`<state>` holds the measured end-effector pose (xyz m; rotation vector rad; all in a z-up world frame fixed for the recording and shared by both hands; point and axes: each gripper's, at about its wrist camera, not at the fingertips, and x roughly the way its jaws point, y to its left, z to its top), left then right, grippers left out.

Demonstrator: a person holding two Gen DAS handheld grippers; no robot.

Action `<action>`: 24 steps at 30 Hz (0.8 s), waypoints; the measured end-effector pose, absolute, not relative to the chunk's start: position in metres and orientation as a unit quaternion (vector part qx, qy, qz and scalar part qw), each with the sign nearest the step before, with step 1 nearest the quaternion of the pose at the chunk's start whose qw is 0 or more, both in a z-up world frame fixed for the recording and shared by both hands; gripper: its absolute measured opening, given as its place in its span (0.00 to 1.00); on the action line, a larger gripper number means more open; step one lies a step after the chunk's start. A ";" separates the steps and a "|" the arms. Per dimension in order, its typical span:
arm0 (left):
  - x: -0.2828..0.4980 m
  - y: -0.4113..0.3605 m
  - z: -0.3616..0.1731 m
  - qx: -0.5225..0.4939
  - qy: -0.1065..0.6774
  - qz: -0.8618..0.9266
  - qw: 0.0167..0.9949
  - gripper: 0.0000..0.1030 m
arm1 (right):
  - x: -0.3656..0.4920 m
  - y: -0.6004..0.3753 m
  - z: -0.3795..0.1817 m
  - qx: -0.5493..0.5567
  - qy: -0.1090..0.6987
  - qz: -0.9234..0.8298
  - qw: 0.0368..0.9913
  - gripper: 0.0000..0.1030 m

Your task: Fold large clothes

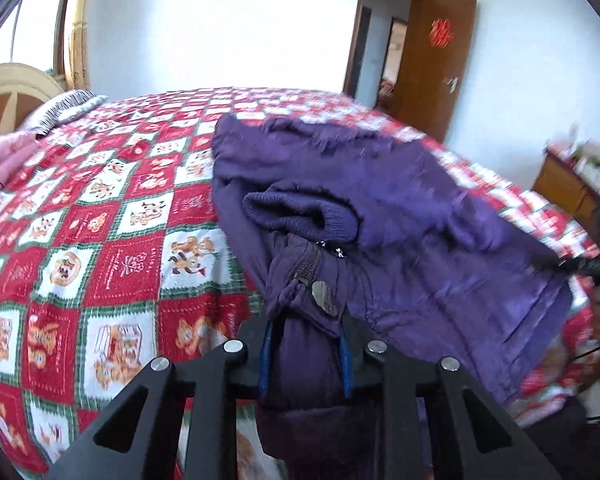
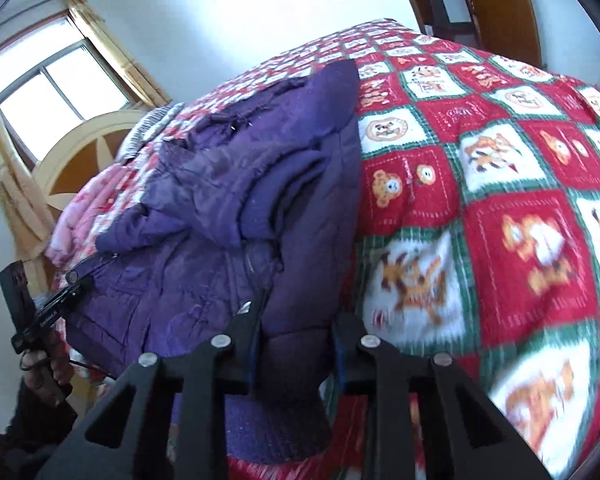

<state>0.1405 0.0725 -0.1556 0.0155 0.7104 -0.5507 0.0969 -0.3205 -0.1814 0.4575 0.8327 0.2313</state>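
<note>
— Jacket (image 1: 400, 208): where is it?
— On the bed (image 1: 112, 216), purple, near edge lifted off the quilt; cuff (image 1: 300, 212) at twelve o'clock from the left claw (image 1: 306, 356).
— And the claws?
— Left claw clamps the zipper edge. Right claw (image 2: 296, 352) clamps the jacket's other corner, quilt at three o'clock.

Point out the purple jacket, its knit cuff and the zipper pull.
purple jacket (image 1: 440, 216), left wrist view, broad quilted panel.
knit cuff (image 1: 296, 212), left wrist view, ribbed opening.
zipper pull (image 1: 325, 297), left wrist view, metal tab.
</note>
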 end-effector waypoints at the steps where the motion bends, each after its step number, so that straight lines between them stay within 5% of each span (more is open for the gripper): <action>1: 0.136 0.078 -0.148 -0.005 0.342 -0.278 0.898 0.25 | 0.087 -0.322 -0.175 0.225 0.397 0.118 0.882 0.28; 11: 0.121 0.095 -0.072 -0.075 0.301 -0.368 0.876 0.24 | 0.049 -0.343 -0.089 0.276 0.316 0.172 0.891 0.24; 24: 0.336 0.053 -0.087 -0.143 0.395 -0.338 0.842 0.24 | 0.240 -0.395 -0.079 0.371 0.300 0.106 0.872 0.24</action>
